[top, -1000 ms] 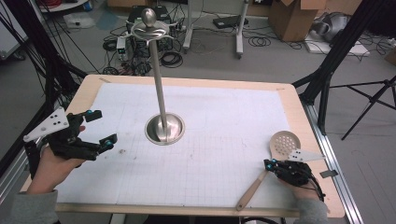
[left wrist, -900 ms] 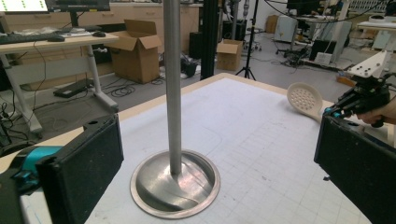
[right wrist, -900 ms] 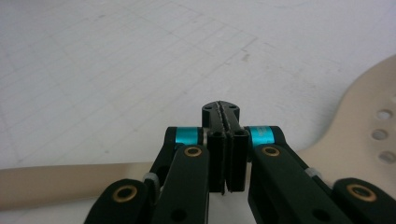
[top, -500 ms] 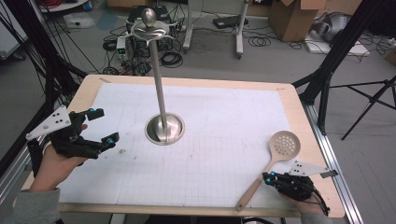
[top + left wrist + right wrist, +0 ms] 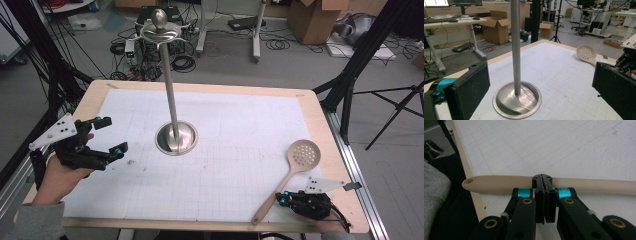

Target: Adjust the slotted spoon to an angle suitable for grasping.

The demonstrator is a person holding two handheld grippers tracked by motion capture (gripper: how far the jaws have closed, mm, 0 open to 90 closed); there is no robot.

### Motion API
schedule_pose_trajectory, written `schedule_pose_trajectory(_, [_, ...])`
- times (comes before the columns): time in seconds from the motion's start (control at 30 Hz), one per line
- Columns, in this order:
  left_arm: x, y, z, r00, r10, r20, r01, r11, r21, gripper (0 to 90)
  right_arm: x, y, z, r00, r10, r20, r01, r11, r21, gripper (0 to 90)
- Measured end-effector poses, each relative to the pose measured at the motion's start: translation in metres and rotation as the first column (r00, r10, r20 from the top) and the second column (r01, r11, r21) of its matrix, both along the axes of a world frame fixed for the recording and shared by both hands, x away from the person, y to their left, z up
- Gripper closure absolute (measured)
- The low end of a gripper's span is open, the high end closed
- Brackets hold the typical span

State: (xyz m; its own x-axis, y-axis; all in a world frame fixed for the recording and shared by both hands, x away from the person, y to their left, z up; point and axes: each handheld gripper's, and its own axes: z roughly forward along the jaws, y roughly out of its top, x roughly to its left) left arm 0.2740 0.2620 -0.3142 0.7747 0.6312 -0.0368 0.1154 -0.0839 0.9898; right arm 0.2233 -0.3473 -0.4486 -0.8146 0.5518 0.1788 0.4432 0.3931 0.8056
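Observation:
A beige slotted spoon (image 5: 305, 153) lies on the white grid mat at the right, its handle (image 5: 499, 184) running toward the near edge. My right gripper (image 5: 282, 198) sits low at the near right, shut, its two pads pressed flat together. Its tips (image 5: 542, 178) rest against the handle's near end, with nothing between them. A tall steel stand (image 5: 176, 138) with a round base rises from the middle of the mat. My left gripper (image 5: 111, 135) hovers open at the left, facing the stand's base (image 5: 517, 100). The spoon (image 5: 586, 53) lies beyond it.
The mat covers a wooden table (image 5: 200, 86) whose near edge (image 5: 471, 175) runs just beside the handle's end. A grey sleeve (image 5: 434, 195) is close by. Boxes, cables and tripod legs stand on the floor around the table.
My right gripper has slid toward the near edge of the table, along the spoon's handle to its end. The left gripper, the stand and the spoon have stayed in place.

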Motion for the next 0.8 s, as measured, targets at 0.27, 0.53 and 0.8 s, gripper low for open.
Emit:
schedule_pose_trajectory(0.27, [-0.002, 0.000, 0.000, 1.0000, 0.002, 0.002, -0.002, 1.0000, 0.005, 1.7, 0.010, 0.016, 0.001, 1.0000, -0.008, 0.004, 0.008, 0.999, -0.035, 89.9])
schedule_pose_trajectory(0.53, [-0.007, 0.006, 0.000, 0.9999, 0.017, 0.002, -0.017, 0.9998, 0.004, 1.7, 0.022, 0.028, 0.002, 0.9999, -0.014, 0.006, 0.014, 0.999, -0.051, 89.9])
schedule_pose_trajectory(0.8, [-0.012, 0.016, -0.002, 0.9990, 0.044, -0.005, -0.043, 0.9990, 0.009, 1.7, 0.038, 0.045, 0.002, 0.9990, -0.041, 0.018, 0.042, 0.997, -0.062, 89.9])
